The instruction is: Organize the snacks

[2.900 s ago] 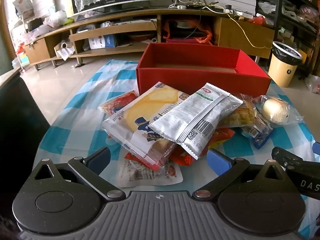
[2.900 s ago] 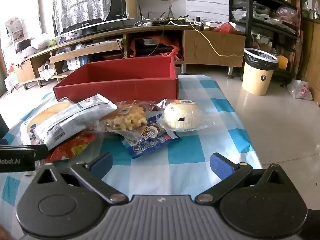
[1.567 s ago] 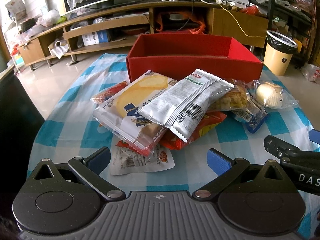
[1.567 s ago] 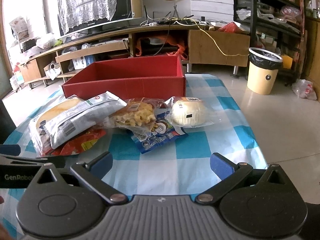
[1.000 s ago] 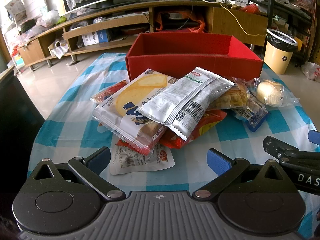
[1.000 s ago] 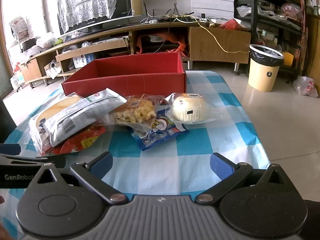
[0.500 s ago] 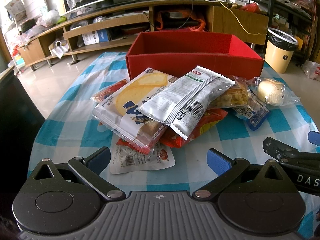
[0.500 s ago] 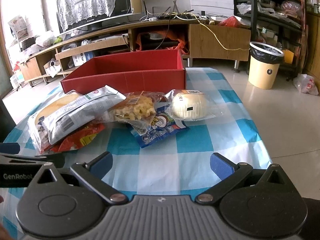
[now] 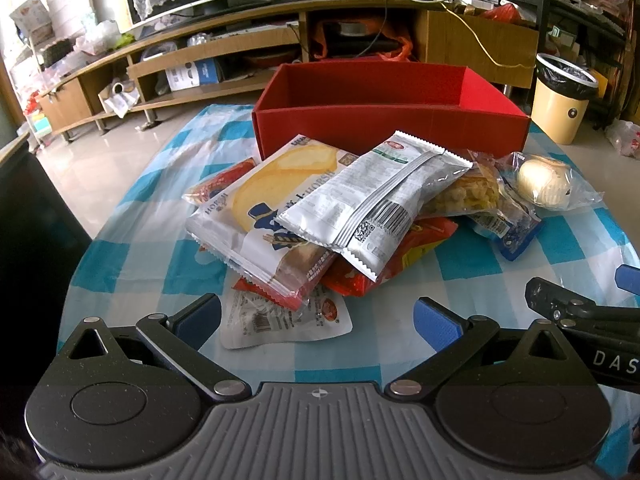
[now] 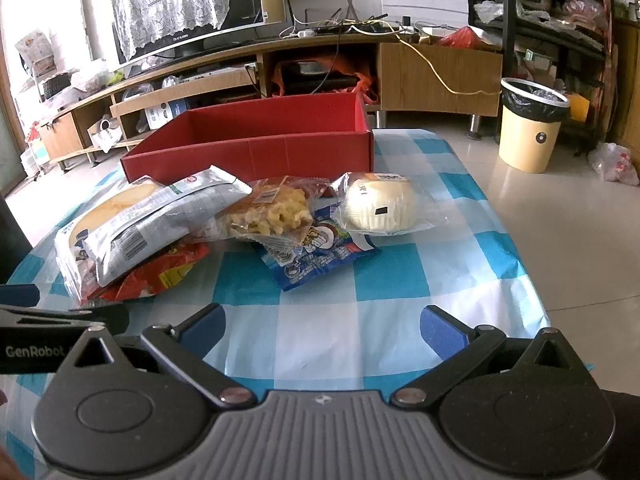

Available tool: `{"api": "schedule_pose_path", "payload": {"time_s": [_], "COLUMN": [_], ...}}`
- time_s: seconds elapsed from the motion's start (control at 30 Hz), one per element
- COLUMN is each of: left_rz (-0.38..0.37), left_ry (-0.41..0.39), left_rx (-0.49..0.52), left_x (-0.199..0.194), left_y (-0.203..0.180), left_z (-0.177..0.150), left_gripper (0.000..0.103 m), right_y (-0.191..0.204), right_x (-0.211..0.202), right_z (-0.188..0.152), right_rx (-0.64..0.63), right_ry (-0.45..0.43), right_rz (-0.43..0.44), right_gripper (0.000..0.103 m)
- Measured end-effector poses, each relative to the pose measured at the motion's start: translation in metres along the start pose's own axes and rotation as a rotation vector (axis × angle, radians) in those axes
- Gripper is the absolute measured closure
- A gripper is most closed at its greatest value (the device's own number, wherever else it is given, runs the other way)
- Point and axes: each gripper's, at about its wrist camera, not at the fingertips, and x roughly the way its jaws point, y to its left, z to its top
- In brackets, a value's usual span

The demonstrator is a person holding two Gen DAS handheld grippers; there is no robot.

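Both grippers hover low over the checked counter (image 9: pixel 132 268), fingers spread wide and holding nothing: the left gripper (image 9: pixel 318 316) faces the snack pile, the right gripper (image 10: pixel 322 326) bare cloth. A silver packet (image 9: pixel 372 196) lies atop a yellow-print pack (image 9: pixel 264 208) and a red bag (image 9: pixel 400 256); a bun (image 10: pixel 378 205) sits to the right, apparently touching a blue wrapper (image 10: pixel 320 256). The red box (image 9: pixel 392 124) stands just behind, seemingly empty.

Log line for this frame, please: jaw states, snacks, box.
left gripper: jaws open, empty | right gripper: jaws open, empty | snack pile: on tablecloth, untouched | red box: behind pile, nothing visible inside
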Motion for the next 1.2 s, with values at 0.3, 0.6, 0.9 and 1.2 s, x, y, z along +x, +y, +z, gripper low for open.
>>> {"api": "schedule_pose_path", "payload": {"time_s": [0.3,0.6,0.9,1.2], "left_rz": [-0.008,-0.022,-0.071,-0.137], "left_ry": [-0.033,-0.068,-0.051,-0.017], "left_rx": [0.043,0.142,0.269,0.284], "left_x": [0.001,0.016,0.047,0.052], "left_y": [-0.003,-0.014,-0.033,-0.039], "left_z": [0.012,0.038,0.057,0.054], "left_gripper": [0.0,0.0,0.0,0.005], "right_y": [-0.004,-0.02,-0.046,-0.063], "right_x": [0.003,0.016,0.035,0.045], "right_z": [0.006,0.029,0.048,0.058], "right_rx": [0.009,0.029,0.095,0.126], "right_ry": [0.002,-0.01,-0.001,0.019], "right_rz": [0.014,0.015,-0.003,-0.018], "right_gripper": [0.002,0.002,0.002,0.002]}}
